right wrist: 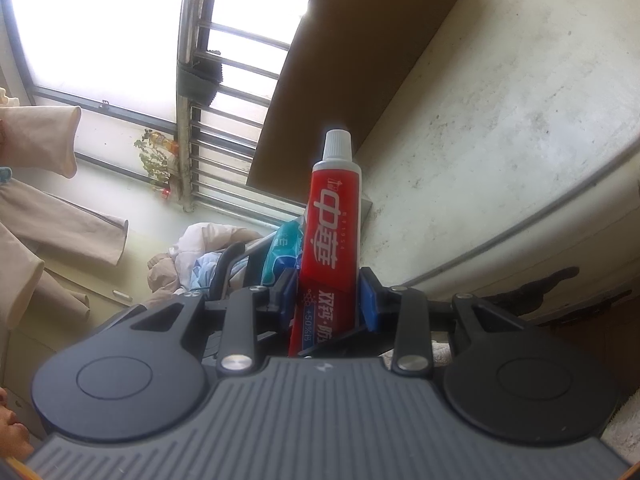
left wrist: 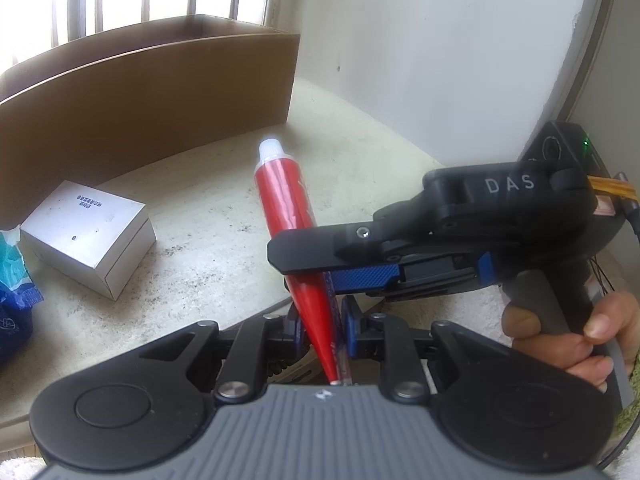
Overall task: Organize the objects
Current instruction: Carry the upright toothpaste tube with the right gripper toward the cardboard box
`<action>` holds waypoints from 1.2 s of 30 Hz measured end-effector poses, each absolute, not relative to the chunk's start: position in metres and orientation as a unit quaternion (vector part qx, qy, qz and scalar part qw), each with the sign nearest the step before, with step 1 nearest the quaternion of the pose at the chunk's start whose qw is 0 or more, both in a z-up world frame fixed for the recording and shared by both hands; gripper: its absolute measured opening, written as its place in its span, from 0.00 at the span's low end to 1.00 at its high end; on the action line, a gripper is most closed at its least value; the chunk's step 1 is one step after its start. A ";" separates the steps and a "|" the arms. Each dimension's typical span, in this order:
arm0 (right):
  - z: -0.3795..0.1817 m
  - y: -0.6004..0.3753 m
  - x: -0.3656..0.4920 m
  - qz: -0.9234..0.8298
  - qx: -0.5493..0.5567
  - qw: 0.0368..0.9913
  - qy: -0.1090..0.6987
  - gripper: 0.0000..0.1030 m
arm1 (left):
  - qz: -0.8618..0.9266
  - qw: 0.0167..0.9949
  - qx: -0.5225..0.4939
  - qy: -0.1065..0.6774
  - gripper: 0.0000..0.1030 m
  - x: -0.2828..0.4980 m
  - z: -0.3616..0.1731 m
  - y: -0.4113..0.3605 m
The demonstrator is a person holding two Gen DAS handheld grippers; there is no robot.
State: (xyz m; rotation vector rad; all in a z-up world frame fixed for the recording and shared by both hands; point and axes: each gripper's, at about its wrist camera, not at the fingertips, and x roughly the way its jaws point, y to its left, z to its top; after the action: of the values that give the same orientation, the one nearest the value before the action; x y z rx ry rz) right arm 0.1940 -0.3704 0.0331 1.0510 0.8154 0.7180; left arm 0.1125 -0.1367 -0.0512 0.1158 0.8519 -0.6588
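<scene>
left hand-held gripper (left wrist: 322, 326): closed on tail of red toothpaste tube (left wrist: 286, 204), cap pointing away | right hand-held gripper (right wrist: 329, 300): clamped across same tube, mid-body | ahead-left on tabletop (left wrist: 224, 240): white box (left wrist: 86, 238), cardboard box (left wrist: 144, 92)

1. We see bare table (left wrist: 224, 240) between the silver box (left wrist: 90, 236) and the red toothpaste tube (left wrist: 286, 208): open passage there.
2. The cardboard box (left wrist: 152, 92) walls off the far side, and the white wall (left wrist: 420, 60) closes the right.
3. The right gripper (left wrist: 304, 276) crosses the tube from the right, blocking that approach.
4. A blue-green packet (left wrist: 14, 264) crowds the left edge just beside the silver box.
</scene>
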 end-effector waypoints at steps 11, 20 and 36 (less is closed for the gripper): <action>0.035 -0.369 0.195 0.332 0.477 0.728 0.363 0.32 | -0.313 0.860 0.056 0.400 0.20 0.129 -0.050 -0.135; 0.037 -0.371 0.195 0.336 0.478 0.729 0.357 0.32 | -0.313 0.862 0.057 0.395 0.20 0.141 -0.047 -0.143; 0.064 -0.378 0.217 0.343 0.478 0.742 0.321 0.32 | -0.328 0.866 0.070 0.372 0.20 0.214 -0.007 -0.158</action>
State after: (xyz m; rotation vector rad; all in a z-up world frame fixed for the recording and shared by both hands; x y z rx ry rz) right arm 0.2168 -0.3778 0.0636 1.0486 0.7045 0.7525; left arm 0.2138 -0.1582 -0.0073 0.1459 0.7799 -0.6866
